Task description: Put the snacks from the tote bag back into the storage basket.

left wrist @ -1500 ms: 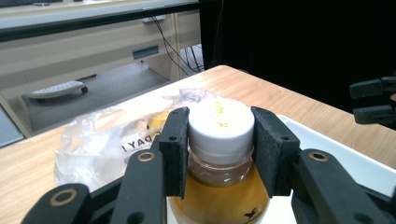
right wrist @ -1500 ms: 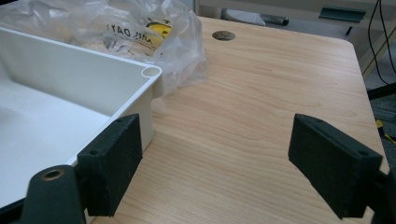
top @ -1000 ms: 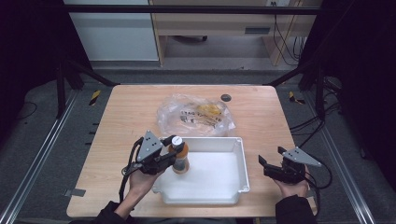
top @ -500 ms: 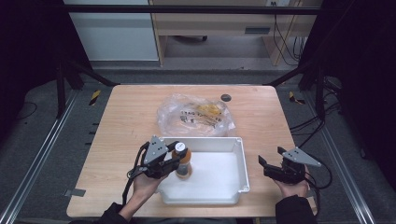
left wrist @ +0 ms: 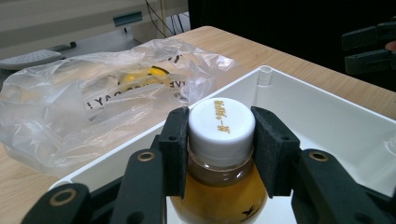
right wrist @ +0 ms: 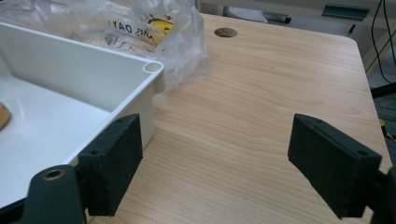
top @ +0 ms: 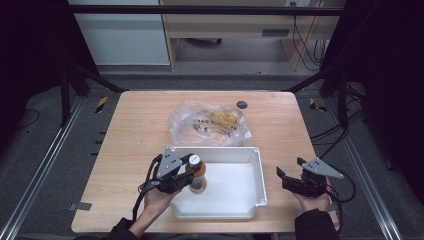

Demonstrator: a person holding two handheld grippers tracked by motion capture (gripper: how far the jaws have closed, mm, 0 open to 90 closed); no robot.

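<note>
Left gripper (left wrist: 220, 154) clamped on the white cap of an amber-filled bottle (left wrist: 219, 186) — upright inside the white tray (top: 250, 200); right gripper (right wrist: 233, 172) — jaws spread wide over bare table (right wrist: 261, 93), beside the tray.

Overhead plus two close claw-mounted cameras

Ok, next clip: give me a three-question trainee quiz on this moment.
1. True or false: the left tongs are shut on the bottle just under its white cap.
2. The right tongs are: A) open over bare table B) holding the plastic bag C) inside the white bin.
3. Which side of the bin is the bottle in, seen from above?

Key: 1 true; 2 A; 3 the left side.
</note>
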